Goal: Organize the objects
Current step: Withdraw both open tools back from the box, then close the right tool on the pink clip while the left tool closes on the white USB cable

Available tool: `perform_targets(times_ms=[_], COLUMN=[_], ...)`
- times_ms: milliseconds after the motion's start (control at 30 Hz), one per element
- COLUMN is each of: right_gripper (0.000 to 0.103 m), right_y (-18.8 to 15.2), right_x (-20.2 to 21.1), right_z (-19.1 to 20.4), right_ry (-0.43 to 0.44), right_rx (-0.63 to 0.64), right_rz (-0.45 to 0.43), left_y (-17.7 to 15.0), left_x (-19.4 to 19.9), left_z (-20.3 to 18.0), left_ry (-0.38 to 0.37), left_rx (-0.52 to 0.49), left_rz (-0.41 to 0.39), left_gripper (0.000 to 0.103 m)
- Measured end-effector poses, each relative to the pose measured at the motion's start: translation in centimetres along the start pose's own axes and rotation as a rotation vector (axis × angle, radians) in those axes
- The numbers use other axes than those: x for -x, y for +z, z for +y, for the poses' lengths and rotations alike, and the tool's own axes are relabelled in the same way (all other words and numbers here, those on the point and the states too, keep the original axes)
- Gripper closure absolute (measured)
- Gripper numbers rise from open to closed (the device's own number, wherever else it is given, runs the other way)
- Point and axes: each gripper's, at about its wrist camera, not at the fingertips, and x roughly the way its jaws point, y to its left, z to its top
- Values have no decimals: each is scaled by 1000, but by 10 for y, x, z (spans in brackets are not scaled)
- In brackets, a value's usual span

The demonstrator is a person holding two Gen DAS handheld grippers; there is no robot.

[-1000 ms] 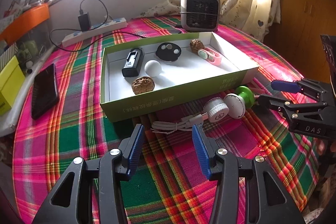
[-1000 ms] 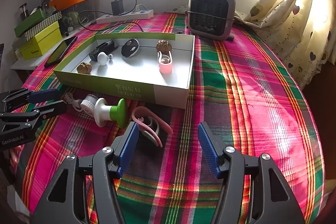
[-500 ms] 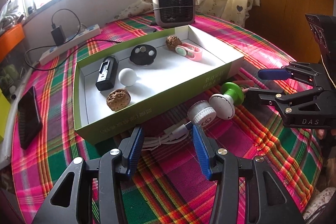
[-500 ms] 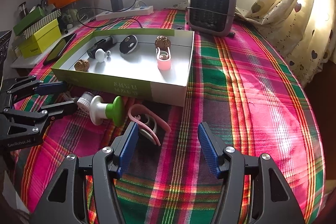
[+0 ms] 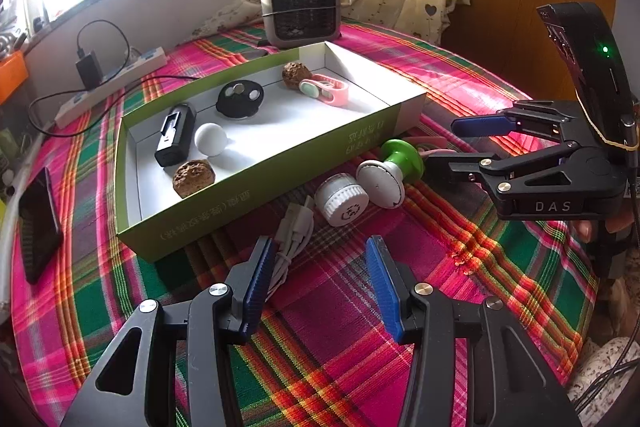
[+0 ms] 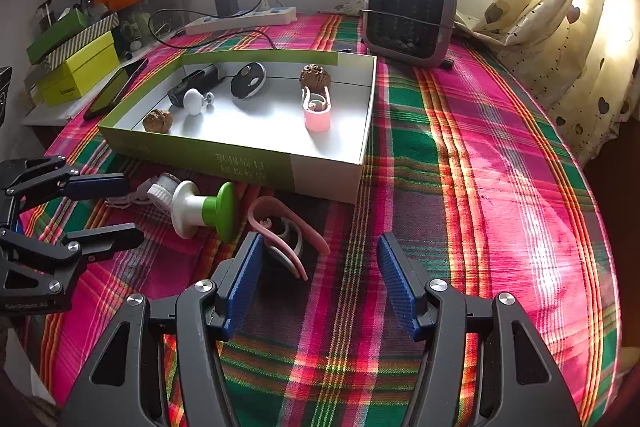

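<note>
A green-sided white box [image 5: 272, 163] [image 6: 256, 163] holds two walnuts, a white knob, black devices and a pink clip. In front of it on the plaid cloth lie a white USB cable [image 5: 292, 239], a white round cap [image 5: 341, 201] [image 6: 162, 189], a white-and-green knob [image 5: 394, 169] [image 6: 204, 209] and a pink-and-white clip [image 6: 286, 237]. My left gripper [image 5: 318, 269] is open, just short of the cable and cap. My right gripper [image 6: 320, 271] is open, just behind the pink clip; it shows in the left wrist view [image 5: 456, 141] beside the green knob.
A grey heater [image 5: 302, 9] [image 6: 408, 15] stands behind the box. A power strip [image 5: 112, 83] with a charger and a black phone [image 5: 38, 223] lie at the left. Yellow and green boxes [image 6: 80, 71] sit off the table's left edge. Curtains [image 6: 560, 27] hang at right.
My left gripper has moved forward and swung right, toward the cable and white cap. My right gripper has edged closer to the pink clip. Both stay open.
</note>
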Motion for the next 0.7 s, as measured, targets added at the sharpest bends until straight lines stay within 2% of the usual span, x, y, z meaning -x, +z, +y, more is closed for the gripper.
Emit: perform_targets(times_ms=[233,700], right_gripper=[44,44], right_y=[2,10], right_x=[-4,-13], right_z=[2,5], right_ry=[-10,15], right_rx=[36,73], right_rz=[17,29], left_y=[3,10], left_x=[-10,-17], left_z=[8,15], left_ry=[48,53], left_rx=[27,50], left_rz=[28,35], left_gripper=[57,57])
